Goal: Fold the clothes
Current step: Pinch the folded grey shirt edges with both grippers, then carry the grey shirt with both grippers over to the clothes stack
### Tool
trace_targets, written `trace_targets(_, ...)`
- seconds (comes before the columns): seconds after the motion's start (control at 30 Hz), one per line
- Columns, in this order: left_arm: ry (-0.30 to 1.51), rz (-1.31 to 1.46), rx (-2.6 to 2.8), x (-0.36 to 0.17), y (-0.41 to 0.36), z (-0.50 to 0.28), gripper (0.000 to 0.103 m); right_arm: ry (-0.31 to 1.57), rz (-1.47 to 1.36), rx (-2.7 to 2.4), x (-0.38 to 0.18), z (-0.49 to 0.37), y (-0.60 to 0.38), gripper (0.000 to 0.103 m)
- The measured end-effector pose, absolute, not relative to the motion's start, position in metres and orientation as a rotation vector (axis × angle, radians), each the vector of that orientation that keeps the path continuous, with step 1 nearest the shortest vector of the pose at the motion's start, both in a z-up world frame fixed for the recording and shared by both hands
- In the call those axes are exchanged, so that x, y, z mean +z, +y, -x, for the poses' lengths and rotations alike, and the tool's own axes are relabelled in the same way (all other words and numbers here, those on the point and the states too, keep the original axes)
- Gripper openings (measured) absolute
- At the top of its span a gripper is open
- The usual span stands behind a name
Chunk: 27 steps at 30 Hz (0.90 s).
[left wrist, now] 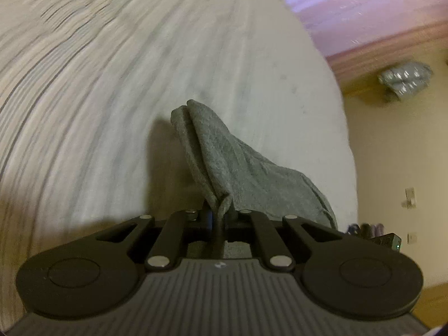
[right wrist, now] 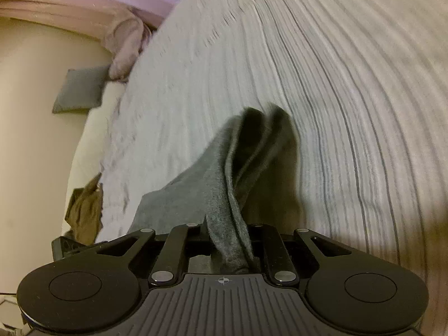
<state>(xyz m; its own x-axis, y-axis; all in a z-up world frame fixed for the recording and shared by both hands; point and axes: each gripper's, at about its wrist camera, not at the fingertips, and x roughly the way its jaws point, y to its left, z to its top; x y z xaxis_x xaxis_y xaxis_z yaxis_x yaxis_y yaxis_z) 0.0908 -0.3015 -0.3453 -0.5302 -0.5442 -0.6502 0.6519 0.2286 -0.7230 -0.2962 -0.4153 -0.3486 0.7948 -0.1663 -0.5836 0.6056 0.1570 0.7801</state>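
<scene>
A grey knit garment (left wrist: 224, 156) hangs over a white ribbed bedspread (left wrist: 98, 98). My left gripper (left wrist: 219, 212) is shut on one bunched edge of it, and the cloth runs off to the right and down. In the right wrist view the same grey garment (right wrist: 238, 168) rises in folds from my right gripper (right wrist: 232, 238), which is shut on another edge; the cloth spreads to the left. The fingertips of both grippers are hidden in the fabric. The bedspread (right wrist: 336, 98) is blurred by motion.
The bed's edge curves down the right of the left wrist view, with cream floor (left wrist: 392, 154) beyond and a crumpled silvery bag (left wrist: 403, 79). In the right wrist view lie a grey cushion (right wrist: 79, 89), pink curtain fabric (right wrist: 126, 44) and a brown garment (right wrist: 85, 212).
</scene>
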Motion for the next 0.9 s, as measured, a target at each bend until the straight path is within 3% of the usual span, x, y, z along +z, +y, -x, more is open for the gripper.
trace_targets(0.33, 1.444, -0.235, -1.849, -0.208, -0.350, 0.025, 0.004, 0.132, -1.315, -0.868, -0.233, 0.435, -0.331, 0.012)
trace_targets(0.63, 1.474, -0.407, -2.210, -0.141, -0.406, 0.249, 0.004, -0.115, -1.309, -1.189, -0.143, 0.610, -0.242, 0.012)
trace_targets(0.9, 1.479, -0.446, -2.396, -0.116, -0.448, 0.474, 0.004, -0.244, -1.265, -1.387, -0.103, 0.803, -0.232, 0.012)
